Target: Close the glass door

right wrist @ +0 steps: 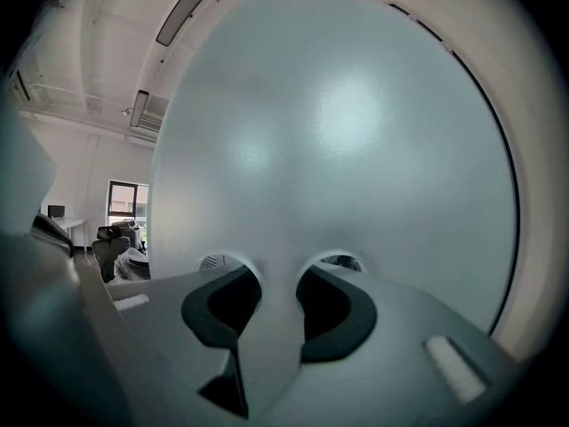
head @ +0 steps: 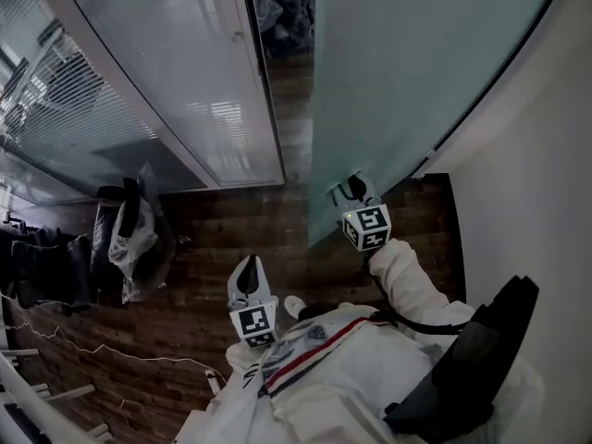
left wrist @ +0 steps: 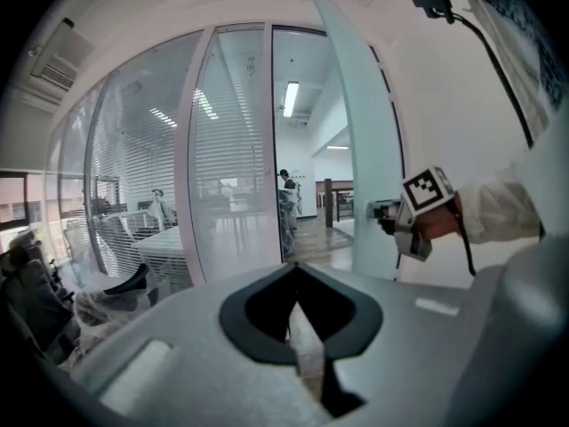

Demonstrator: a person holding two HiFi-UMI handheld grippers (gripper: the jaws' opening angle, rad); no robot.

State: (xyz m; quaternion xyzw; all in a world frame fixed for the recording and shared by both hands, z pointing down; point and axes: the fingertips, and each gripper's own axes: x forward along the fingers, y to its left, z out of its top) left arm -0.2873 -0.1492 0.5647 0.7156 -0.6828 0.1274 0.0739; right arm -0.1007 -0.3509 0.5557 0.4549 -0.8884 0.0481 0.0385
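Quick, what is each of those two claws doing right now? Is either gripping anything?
Left gripper: closed, holding nothing.
Right gripper: closed on the door handle.

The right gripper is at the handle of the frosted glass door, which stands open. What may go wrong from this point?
1. The right gripper appears to grip only the small metal handle of the frosted glass door; it may slip off as the door swings.
2. The left gripper, shut and empty, hangs near the gap between the door and the white door frame; the door's edge might strike it.
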